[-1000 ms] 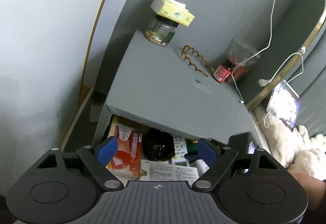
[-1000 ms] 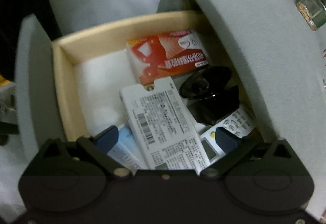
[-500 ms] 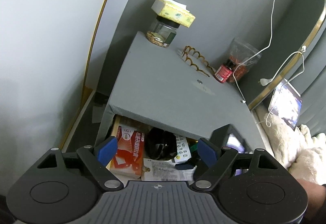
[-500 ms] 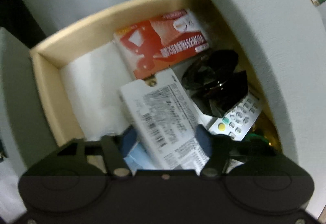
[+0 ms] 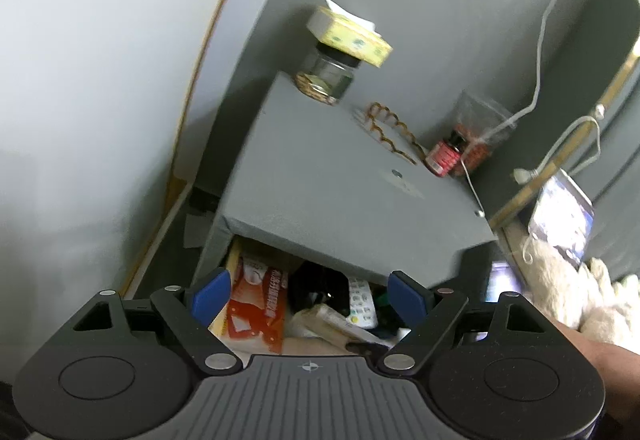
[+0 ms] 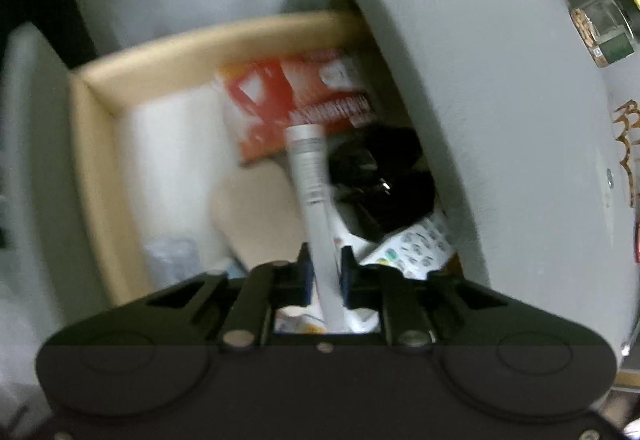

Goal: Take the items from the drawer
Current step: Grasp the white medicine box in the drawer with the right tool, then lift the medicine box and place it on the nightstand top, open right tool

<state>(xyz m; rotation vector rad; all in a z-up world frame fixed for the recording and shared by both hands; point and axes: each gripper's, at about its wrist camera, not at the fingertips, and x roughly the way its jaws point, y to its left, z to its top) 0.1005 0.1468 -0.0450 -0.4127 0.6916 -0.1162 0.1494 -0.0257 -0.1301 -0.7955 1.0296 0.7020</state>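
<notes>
Drawer (image 6: 96, 175) stands pulled out from under the grey nightstand top (image 5: 340, 179), and the right claw (image 6: 325, 276) has its jaws closed narrow on a flat white box (image 6: 312, 175). That box is held edge-on, tipped up on its long side, with its far end over the red packet (image 6: 304, 95); gripping the thin edges is likely the only way 2 short fingers can get purchase on something so flat. Blur hides whether its lower end has cleared the drawer floor.

Other contents lie loose around it: a black glossy object (image 6: 384, 179) toward the overhang, a remote control (image 6: 416, 244) just beside it, white lining (image 6: 172, 159) and a clear wrapper (image 6: 172, 256) on the emptier side. Crowding on the overhang side probably explains why the box is drawn toward the open side.

Left claw (image 5: 306, 296) hovers above the drawer front with its blue pads (image 5: 210, 294) wide apart and nothing between them, seemingly kept clear.

On top sit a glass jar (image 5: 326, 77) under a yellow tissue pack (image 5: 350, 35), a small red bottle (image 5: 444, 155) and a white cable (image 5: 540, 39). A forearm (image 5: 592, 356) shows at the right edge.
</notes>
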